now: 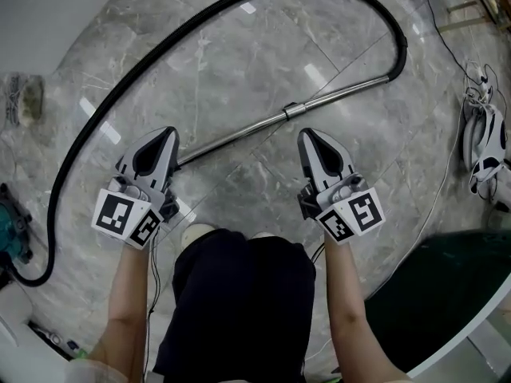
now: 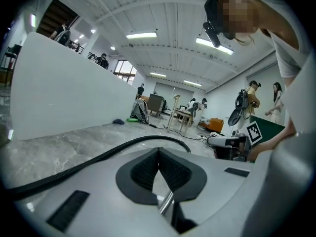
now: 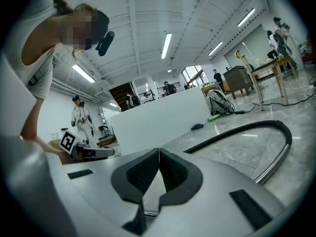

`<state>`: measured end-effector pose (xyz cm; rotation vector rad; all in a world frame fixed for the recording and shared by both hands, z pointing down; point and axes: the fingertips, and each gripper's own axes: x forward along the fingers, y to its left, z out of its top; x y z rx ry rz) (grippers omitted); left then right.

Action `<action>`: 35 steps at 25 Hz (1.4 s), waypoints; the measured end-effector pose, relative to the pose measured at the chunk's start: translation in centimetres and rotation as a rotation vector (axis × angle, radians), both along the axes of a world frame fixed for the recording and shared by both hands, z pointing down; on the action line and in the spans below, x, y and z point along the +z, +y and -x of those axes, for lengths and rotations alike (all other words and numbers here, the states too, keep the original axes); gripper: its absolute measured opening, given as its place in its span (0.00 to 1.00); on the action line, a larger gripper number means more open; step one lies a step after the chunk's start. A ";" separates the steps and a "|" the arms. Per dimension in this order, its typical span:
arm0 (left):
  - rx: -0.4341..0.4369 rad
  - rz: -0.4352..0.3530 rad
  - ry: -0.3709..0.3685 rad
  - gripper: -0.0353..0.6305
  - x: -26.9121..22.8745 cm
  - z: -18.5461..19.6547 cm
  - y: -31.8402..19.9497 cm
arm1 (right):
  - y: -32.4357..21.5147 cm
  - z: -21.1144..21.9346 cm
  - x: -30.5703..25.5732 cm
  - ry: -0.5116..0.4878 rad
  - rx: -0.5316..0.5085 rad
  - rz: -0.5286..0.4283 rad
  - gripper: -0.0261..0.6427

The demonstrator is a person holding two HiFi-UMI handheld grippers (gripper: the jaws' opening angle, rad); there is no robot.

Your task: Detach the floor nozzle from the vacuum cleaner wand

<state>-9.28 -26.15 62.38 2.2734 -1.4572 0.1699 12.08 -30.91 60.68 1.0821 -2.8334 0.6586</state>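
A chrome vacuum wand point(image 1: 279, 118) lies slantwise on the marble floor, with a joint collar point(image 1: 290, 112) at mid-length. Its far end bends into a black hose point(image 1: 136, 74) that loops round to the left. The wand's near end disappears under my left gripper point(image 1: 166, 136), and I see no floor nozzle in any view. My left gripper is shut and empty, hovering over that end; the wand point(image 2: 167, 204) shows below its closed jaws. My right gripper point(image 1: 306, 136) is shut and empty too, just on the near side of the wand point(image 3: 274, 167).
A teal vacuum body point(image 1: 11, 231) sits at the left edge where the hose ends. White shoes point(image 1: 487, 146) and thin cables lie at the right, near a dark mat point(image 1: 447, 294). A white partition point(image 2: 64, 98), tables and several people stand farther off.
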 end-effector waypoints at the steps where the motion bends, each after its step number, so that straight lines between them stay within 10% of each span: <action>1: -0.001 0.000 0.001 0.07 0.8 0.1 -0.1 | -0.2 0.0 0.9 0.000 -0.003 -0.006 0.06; 10: 0.036 -0.033 -0.007 0.07 6.5 0.3 0.1 | -1.5 1.0 8.9 -0.001 -0.069 -0.063 0.06; 17: 0.187 0.061 -0.078 0.07 9.2 0.5 2.6 | 1.4 5.6 13.9 0.164 -0.447 -0.097 0.06; 26: 0.519 0.331 -0.647 0.10 15.0 1.8 8.8 | 5.3 9.3 17.6 0.610 -0.808 -0.255 0.10; 29: 0.619 0.488 -0.870 0.40 19.6 3.8 11.4 | 6.6 10.9 19.1 0.740 -0.921 -0.270 0.41; 35: 0.625 0.595 -0.909 0.45 23.8 5.1 12.1 | 9.2 13.9 23.5 1.024 -1.140 -0.458 0.41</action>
